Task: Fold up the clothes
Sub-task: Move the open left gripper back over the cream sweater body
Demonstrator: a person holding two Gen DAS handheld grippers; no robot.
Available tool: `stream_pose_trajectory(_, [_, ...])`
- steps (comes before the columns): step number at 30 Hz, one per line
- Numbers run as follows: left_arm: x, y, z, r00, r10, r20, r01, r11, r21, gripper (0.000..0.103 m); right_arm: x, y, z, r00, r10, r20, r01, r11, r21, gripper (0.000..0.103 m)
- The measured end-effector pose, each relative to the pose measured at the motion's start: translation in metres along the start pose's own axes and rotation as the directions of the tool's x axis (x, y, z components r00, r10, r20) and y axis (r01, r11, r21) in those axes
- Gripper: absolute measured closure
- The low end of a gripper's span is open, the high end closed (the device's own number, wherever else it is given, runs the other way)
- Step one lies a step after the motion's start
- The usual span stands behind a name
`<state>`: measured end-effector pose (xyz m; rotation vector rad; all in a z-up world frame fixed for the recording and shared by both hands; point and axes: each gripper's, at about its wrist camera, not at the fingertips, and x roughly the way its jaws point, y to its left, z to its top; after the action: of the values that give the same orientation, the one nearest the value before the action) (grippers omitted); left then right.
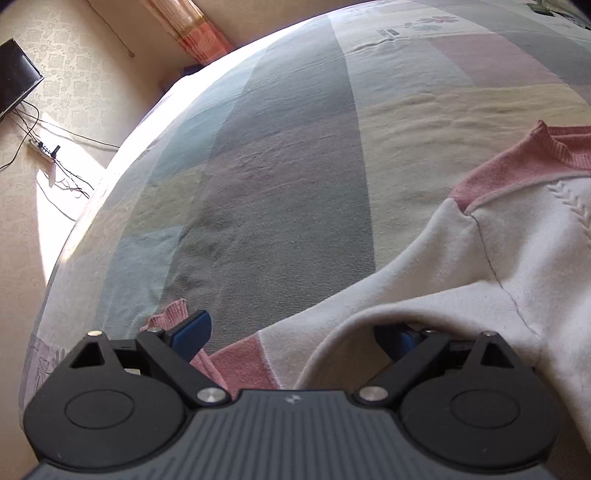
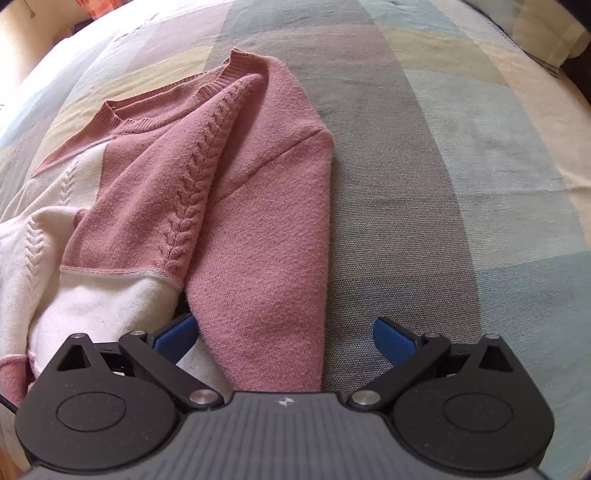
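Observation:
A pink and white knitted sweater (image 2: 155, 192) lies on the bed, its pink right side folded over the white body. Its pink sleeve (image 2: 266, 295) runs down between the blue pads (image 2: 391, 338) of my right gripper (image 2: 284, 336), which is open, with neither pad pressing on the fabric. In the left wrist view the white half of the sweater (image 1: 517, 251) fills the right side. Its white sleeve (image 1: 332, 314) with a pink cuff (image 1: 173, 312) lies under my left gripper (image 1: 293, 336), whose jaws stand wide open. A fold of white fabric partly hides the right pad.
The bed carries a pastel striped blanket (image 1: 288, 177). On the floor to the left are a power strip with cables (image 1: 44, 149), a dark screen (image 1: 14, 77) and a curtain (image 1: 195, 33). A pillow (image 2: 546, 33) sits at the far right corner.

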<state>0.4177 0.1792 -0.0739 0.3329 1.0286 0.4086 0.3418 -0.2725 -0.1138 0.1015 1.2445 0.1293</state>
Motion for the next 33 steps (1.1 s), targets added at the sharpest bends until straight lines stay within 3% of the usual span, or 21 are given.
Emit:
stream_pose_trajectory(3, [0.007, 0.013, 0.006, 0.998, -0.044, -0.046, 0.043, 0.998, -0.038, 0.008, -0.001, -0.003, 0.000, 1.000, 0.002, 0.000, -0.002, 1.000, 0.005, 0.000])
stream_pose_trajectory(6, [-0.005, 0.006, -0.002, 0.995, -0.080, -0.051, 0.080, 0.997, 0.008, 0.008, -0.001, -0.002, 0.001, 1.000, 0.008, 0.001, -0.008, 1.000, 0.007, 0.000])
stream_pose_trajectory(10, [-0.026, -0.008, -0.024, 0.977, -0.174, -0.125, 0.176, 0.984, 0.011, 0.008, 0.001, 0.002, 0.003, 1.000, 0.018, -0.002, -0.018, 1.000, 0.006, 0.000])
stream_pose_trajectory(14, [-0.056, -0.019, -0.029, 0.965, -0.244, -0.100, 0.242, 0.970, -0.033, 0.008, 0.000, 0.002, 0.003, 1.000, 0.014, -0.002, -0.014, 1.000, -0.006, 0.000])
stream_pose_trajectory(18, [-0.075, -0.038, -0.015, 0.932, -0.359, -0.043, 0.356, 0.932, -0.066, 0.008, 0.000, 0.002, 0.003, 1.000, 0.025, 0.001, -0.025, 1.000, -0.018, 0.000])
stream_pose_trajectory(22, [-0.074, -0.080, -0.005, 0.896, -0.443, -0.041, 0.442, 0.897, -0.013, 0.008, 0.002, 0.013, 0.000, 0.998, 0.052, -0.020, -0.053, 0.997, -0.047, 0.000])
stream_pose_trajectory(24, [-0.072, -0.102, -0.002, 0.886, -0.462, -0.040, 0.463, 0.886, 0.032, 0.008, 0.002, 0.021, -0.005, 0.999, 0.041, -0.031, -0.043, 0.996, -0.082, 0.000])
stream_pose_trajectory(27, [-0.064, -0.128, -0.006, 0.897, -0.436, -0.079, 0.442, 0.892, 0.094, 0.008, -0.002, 0.026, -0.012, 1.000, 0.001, -0.019, -0.003, 0.994, -0.114, 0.000])
stream_pose_trajectory(33, [-0.051, -0.129, -0.017, 0.890, -0.435, -0.134, 0.440, 0.898, 0.012, 0.007, -0.011, 0.002, -0.025, 1.000, -0.004, -0.030, 0.003, 0.999, -0.039, 0.000])
